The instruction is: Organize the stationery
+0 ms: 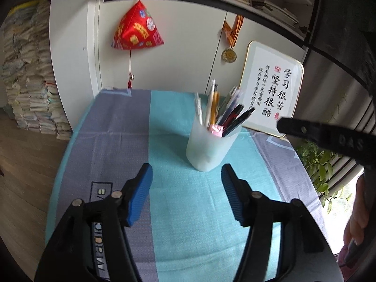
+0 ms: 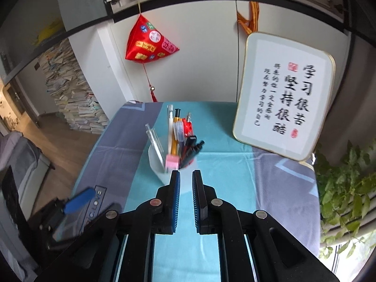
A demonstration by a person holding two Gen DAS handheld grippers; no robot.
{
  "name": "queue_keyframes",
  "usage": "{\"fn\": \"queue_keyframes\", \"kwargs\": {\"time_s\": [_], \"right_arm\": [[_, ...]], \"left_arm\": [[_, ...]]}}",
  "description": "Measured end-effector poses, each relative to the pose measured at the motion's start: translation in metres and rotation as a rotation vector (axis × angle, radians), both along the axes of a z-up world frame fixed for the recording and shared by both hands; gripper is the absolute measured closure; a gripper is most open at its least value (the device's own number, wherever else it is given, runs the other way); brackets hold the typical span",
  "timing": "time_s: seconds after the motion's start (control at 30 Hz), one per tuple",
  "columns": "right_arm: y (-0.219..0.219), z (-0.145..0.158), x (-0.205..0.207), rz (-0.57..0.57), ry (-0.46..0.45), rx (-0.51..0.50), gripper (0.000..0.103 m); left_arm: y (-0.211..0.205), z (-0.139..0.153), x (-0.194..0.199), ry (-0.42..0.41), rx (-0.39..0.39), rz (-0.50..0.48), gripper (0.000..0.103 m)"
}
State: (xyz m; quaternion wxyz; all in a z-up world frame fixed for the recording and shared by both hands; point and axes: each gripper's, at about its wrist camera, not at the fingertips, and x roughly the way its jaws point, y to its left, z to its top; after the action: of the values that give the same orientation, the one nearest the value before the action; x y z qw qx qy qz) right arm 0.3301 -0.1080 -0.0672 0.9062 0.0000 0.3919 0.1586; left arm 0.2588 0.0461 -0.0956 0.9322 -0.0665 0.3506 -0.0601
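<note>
A translucent white cup (image 1: 209,148) (image 2: 159,166) stands on the blue and grey tablecloth (image 1: 112,129), holding several pens (image 1: 225,115) (image 2: 178,136) and a small pink block (image 1: 216,130) (image 2: 171,162). My left gripper (image 1: 186,168) is open just in front of the cup, its blue pads apart with nothing between them. My right gripper (image 2: 186,172) is shut and empty, its tips close to the cup's near rim. One black finger (image 1: 305,130) of it reaches in from the right in the left wrist view. A blue pad (image 2: 78,199) of the left gripper shows low on the left in the right wrist view.
A framed calligraphy board (image 1: 272,89) (image 2: 282,96) leans against the wall behind the cup. A red fabric ornament (image 1: 138,28) and a medal (image 1: 229,54) hang on the wall. A leafy plant (image 2: 347,188) is beyond the right table edge; stacked books (image 1: 30,89) rise on the left.
</note>
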Motion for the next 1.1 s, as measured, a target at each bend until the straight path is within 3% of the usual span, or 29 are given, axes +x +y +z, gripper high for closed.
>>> {"fn": "queue_keyframes", "kwargs": {"time_s": [0.3,0.37,0.47,0.5,0.8,1.1], "right_arm": [[-0.012,0.023,-0.072,-0.023,-0.088,-0.021,0.092],[-0.013,0.028,-0.089,-0.039,-0.119,-0.036,0.084],[-0.017,0.036,-0.119,-0.064,-0.181,-0.042,0.053],[-0.018,0.038,-0.129,-0.071,-0.203,-0.041,0.048],[-0.034,0.057,-0.203,-0.112,-0.317,-0.027,0.036],[-0.054,0.064,-0.264,-0.131,-0.385,0.013,0.033]], "left_arm": [[-0.014,0.031,-0.043,-0.087,0.033,0.0,0.027],[-0.016,0.036,-0.054,-0.106,0.046,0.003,0.025],[-0.018,0.044,-0.072,-0.135,0.06,0.01,0.022],[-0.019,0.047,-0.078,-0.145,0.066,0.015,0.021],[-0.029,0.065,-0.131,-0.188,0.109,0.041,0.02],[-0.034,0.083,-0.195,-0.28,0.147,0.076,0.011]]}}
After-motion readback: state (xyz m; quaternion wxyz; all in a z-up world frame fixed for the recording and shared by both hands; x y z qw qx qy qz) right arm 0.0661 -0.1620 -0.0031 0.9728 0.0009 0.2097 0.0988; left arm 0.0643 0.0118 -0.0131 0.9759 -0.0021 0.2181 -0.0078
